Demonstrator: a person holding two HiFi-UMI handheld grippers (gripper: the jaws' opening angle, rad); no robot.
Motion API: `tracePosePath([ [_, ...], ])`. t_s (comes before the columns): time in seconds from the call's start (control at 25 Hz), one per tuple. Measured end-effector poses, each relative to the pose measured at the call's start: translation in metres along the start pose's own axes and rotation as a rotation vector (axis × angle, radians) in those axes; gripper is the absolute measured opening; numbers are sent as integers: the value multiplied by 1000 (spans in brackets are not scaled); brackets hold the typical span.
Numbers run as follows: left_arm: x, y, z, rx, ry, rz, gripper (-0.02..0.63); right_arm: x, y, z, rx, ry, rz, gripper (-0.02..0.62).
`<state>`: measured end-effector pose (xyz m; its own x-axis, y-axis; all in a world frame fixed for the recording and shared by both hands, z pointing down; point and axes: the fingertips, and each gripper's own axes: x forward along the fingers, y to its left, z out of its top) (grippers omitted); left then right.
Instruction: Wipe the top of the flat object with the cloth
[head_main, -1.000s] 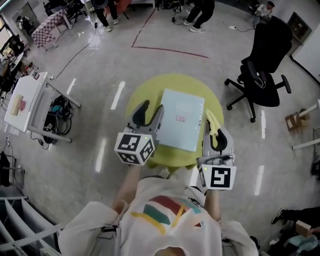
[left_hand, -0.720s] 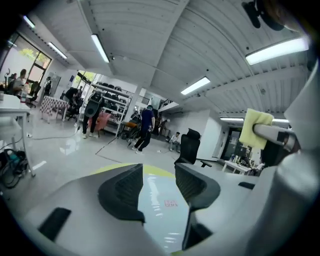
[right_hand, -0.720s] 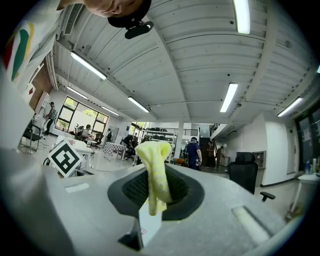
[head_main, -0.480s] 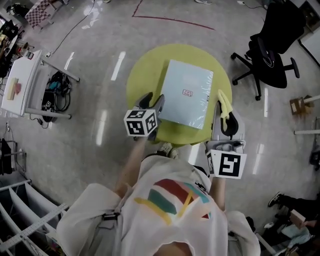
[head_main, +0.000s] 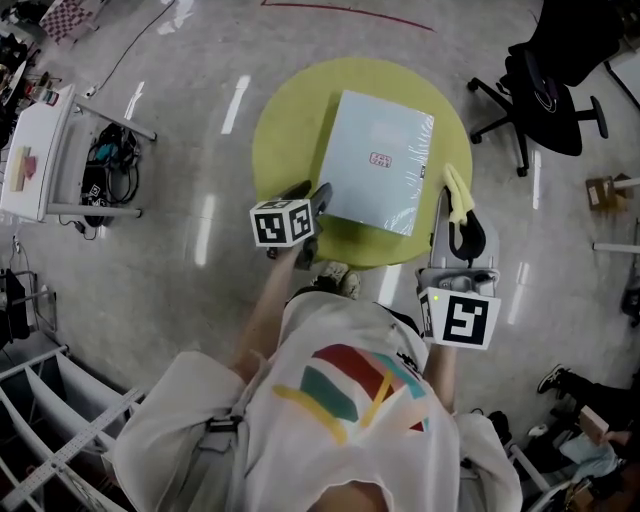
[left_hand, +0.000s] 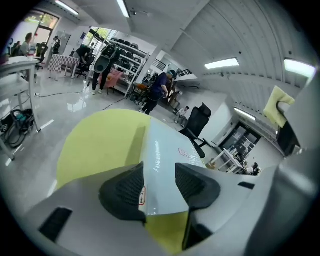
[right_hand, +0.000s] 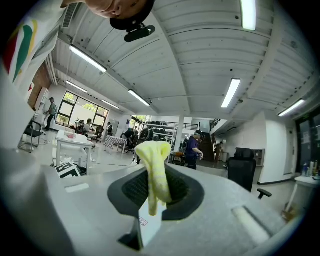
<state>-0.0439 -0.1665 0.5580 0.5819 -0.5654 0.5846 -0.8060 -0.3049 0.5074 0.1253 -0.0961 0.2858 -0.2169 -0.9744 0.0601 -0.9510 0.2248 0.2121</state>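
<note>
The left tongs (left_hand: 159, 176) stand a narrow gap apart and clamp nothing. The near corner of the pale-blue flat object (left_hand: 167, 150) shows in that gap, lying on the round yellow-green surface (left_hand: 97, 145). The object extends ahead and to the right of these tongs, and its far edge lies just left of the right tongs (head_main: 458, 215). Those are closed on a yellow cloth (right_hand: 155, 167), which sticks out past their tips, beside the object's right edge.
</note>
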Motion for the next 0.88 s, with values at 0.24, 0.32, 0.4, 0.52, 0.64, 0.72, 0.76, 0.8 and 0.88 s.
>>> tracePosePath([
  [0.24,5,13,-16,-26,59,18,189,0,0,-6,2,19,4,29],
  [0.32,8,15,-24,-42,82,9,189,0,0,-7,0,22,6,29],
  [0.4,10,16,-30,-51,101,6,189,1,0,-8,-1,25,8,29],
  [0.52,12,16,-33,-42,107,14,185,3,0,-11,-4,33,12,29],
  [0.64,13,15,-33,-33,105,9,176,5,1,-12,-5,39,18,29],
  [0.72,12,14,-32,-23,108,13,163,7,1,-14,-1,44,21,29],
  [0.76,12,14,-32,-16,109,19,163,8,1,-15,-2,47,22,29],
  [0.8,12,14,-32,-12,110,23,161,9,0,-16,-4,48,24,29],
  [0.88,12,13,-31,-7,110,29,160,13,-1,-17,-9,50,28,29],
])
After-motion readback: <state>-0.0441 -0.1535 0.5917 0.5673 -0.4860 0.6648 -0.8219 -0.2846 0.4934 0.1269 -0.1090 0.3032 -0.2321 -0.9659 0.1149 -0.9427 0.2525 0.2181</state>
